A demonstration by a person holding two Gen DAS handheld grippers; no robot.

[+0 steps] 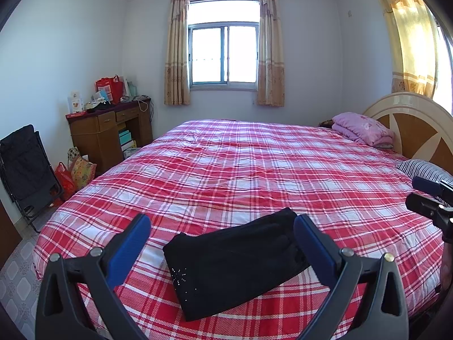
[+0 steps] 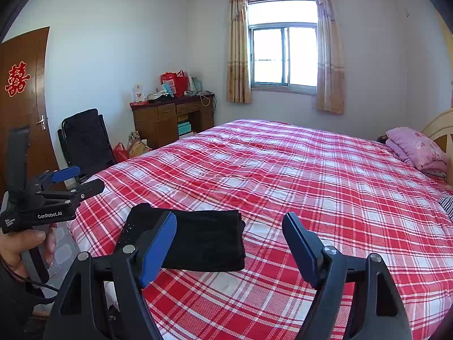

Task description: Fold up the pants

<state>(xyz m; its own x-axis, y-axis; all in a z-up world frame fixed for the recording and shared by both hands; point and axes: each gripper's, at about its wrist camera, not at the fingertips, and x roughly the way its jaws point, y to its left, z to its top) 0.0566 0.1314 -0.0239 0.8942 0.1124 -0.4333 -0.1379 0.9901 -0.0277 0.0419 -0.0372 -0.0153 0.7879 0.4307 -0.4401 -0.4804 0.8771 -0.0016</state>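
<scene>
Looking along my left claw, I see its blue-padded fingers spread wide with nothing between them but air; the black pants lie folded into a compact bundle on the bed, near its front edge, and from this view they sit framed between the two fingers without either pad touching the cloth as far as I can tell. A small cluster of shiny studs shows on the near left corner of the bundle. My right claw is likewise wide open and grips nothing; from its camera the pants sit to the left of centre, partly hidden behind the left finger, while the right finger hangs over bare red-and-white plaid bedspread. The left claw also shows at the left edge of the right view, held up off the bed by a hand. At the head of the bed a folded pink quilt rests against the headboard, well apart from the pants. Across the room a wooden desk stands cluttered beneath the far wall, beside the curtained window
</scene>
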